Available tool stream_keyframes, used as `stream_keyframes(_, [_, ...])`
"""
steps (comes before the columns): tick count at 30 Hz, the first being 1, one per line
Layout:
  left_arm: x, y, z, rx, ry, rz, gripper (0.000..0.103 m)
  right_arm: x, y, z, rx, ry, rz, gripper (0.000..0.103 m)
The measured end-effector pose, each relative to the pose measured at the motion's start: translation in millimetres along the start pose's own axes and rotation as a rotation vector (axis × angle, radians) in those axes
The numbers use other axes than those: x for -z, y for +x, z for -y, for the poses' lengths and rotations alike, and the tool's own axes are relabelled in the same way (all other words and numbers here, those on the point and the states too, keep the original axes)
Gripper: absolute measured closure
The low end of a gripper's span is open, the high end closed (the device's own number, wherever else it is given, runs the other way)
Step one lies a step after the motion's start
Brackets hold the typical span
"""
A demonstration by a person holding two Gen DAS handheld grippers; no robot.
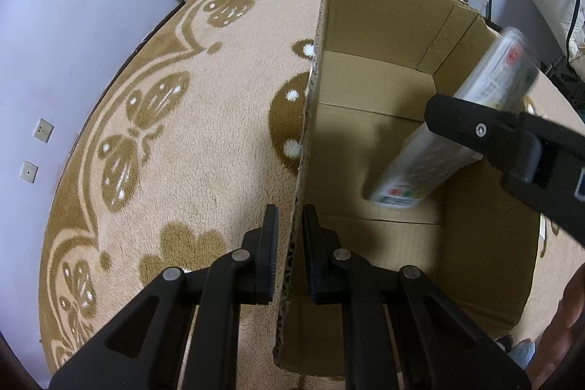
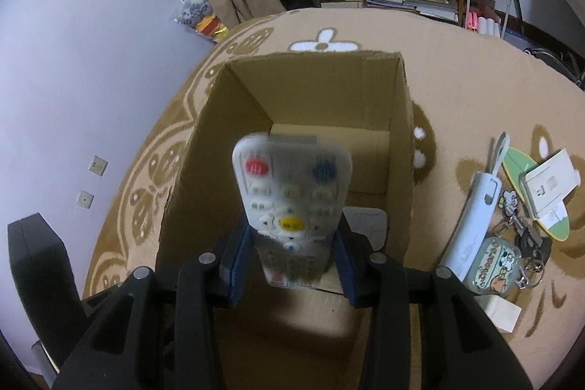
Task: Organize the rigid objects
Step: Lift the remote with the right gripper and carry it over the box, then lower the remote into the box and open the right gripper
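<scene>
The cardboard box point(image 1: 376, 90) stands open on the patterned rug point(image 1: 204, 141); the left claw point(image 1: 289, 243) is pinched tight on its near wall; the right claw point(image 2: 290, 254), half spread, clamps a white remote point(image 2: 292, 192) by its sides, tilted over the box's inside. Only the right wrist view shows the slim white case point(image 2: 475, 229), cartoon tin point(image 2: 493, 265) and keys point(image 2: 530, 251) beside the box.
</scene>
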State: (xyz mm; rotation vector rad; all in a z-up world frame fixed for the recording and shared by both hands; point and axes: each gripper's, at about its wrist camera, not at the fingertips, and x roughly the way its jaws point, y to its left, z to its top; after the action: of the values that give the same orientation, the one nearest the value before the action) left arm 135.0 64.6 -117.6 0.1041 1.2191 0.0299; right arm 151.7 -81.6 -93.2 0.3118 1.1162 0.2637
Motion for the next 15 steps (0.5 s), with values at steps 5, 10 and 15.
stream_keyframes(5, [-0.2, -0.7, -2.0, -0.002, 0.0, 0.002, 0.09, 0.1, -4.3, 1.4, -0.011, -0.001, 0.022, 0.059])
stream_keyframes(10, [0.6, -0.4, -1.0, -0.007, 0.003, 0.001, 0.09, -4.2, -15.8, 0.2, -0.017, -0.006, 0.048, 0.059])
stream_keyframes(15, [2.0, -0.4, 0.5, -0.01, 0.007, 0.004, 0.09, -7.8, -29.1, -0.7, -0.003, -0.02, 0.082, 0.059])
